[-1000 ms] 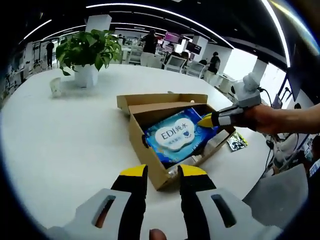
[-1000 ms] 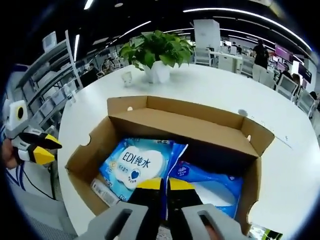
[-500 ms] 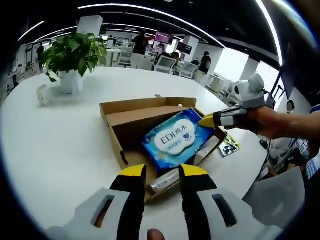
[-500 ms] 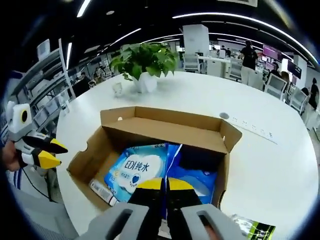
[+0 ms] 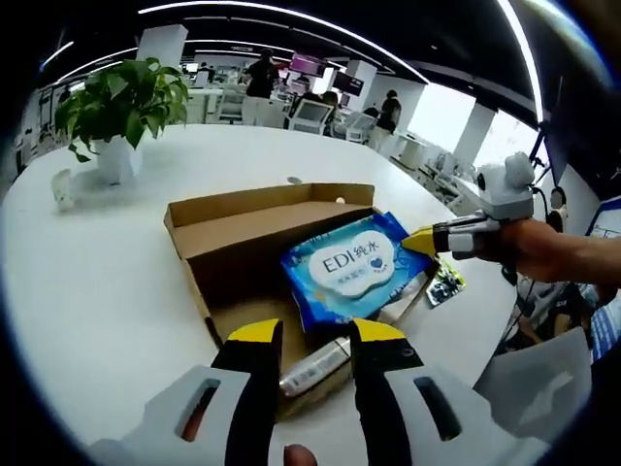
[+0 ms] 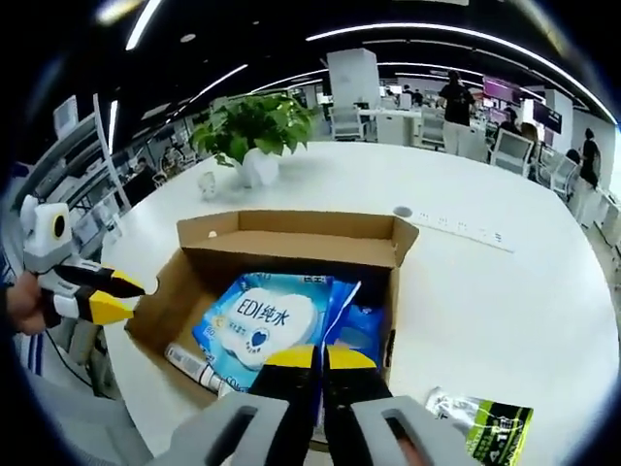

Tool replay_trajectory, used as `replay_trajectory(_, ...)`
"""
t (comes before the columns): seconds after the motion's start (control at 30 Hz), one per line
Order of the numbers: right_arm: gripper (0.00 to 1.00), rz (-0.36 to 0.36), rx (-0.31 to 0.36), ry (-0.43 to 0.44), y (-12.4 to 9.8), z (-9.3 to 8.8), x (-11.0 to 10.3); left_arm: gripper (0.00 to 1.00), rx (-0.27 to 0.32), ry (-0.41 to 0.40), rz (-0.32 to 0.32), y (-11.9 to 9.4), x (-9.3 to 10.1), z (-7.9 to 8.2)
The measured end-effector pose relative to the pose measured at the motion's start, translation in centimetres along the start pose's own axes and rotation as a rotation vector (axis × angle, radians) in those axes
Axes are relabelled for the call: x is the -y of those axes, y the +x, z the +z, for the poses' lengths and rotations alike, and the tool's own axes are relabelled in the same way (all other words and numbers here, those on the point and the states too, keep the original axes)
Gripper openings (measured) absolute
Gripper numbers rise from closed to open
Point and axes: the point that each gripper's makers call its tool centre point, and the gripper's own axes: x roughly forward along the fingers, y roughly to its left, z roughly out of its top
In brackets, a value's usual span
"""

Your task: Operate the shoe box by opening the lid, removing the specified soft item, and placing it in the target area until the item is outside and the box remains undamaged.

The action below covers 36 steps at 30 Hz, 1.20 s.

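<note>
Right gripper (image 6: 310, 355) pinches blue wipes pack (image 6: 264, 320) (glossy, crinkled).

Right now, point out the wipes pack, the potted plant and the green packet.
Wipes pack (image 5: 351, 265), left gripper view, white label.
Potted plant (image 6: 258, 167), right gripper view, white pot.
Green packet (image 6: 488, 430), right gripper view, its middle.

One cardboard shoe box (image 6: 281, 254), lid open, sits at the centre of the right gripper view. Inside it lie two blue soft packs: one wipes pack (image 6: 260, 323) printed with white lettering, and one darker blue pack (image 6: 357, 325) just right of it. One clear tube (image 6: 190, 365) lies along the box's lower left wall. One green-and-black sachet (image 6: 482, 427) rests on the white surface (image 6: 505, 291) at lower right. One potted plant (image 6: 250, 131) stands at upper left, with one small cup (image 6: 207, 183) beside it.
</note>
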Motion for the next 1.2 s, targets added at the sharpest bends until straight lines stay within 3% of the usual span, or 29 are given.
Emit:
replay_trajectory(0.33, 0.0, 0.005, 0.001, -0.004, 0.5, -0.1, 0.4, 0.31, -0.066, -0.015, -0.021, 3.3, -0.2, -0.5)
replay_trajectory(0.8, 0.0, 0.029, 0.006, 0.028, 1.0, -0.4, 0.8, 0.31, -0.143, -0.111, -0.039, 7.1, -0.5, -2.1)
replay_trajectory(1.2, 0.02, 0.083, -0.009, 0.077, 1.5, -0.9, 0.7, 0.2, -0.163, -0.14, -0.062, 8.3, -0.1, -2.6)
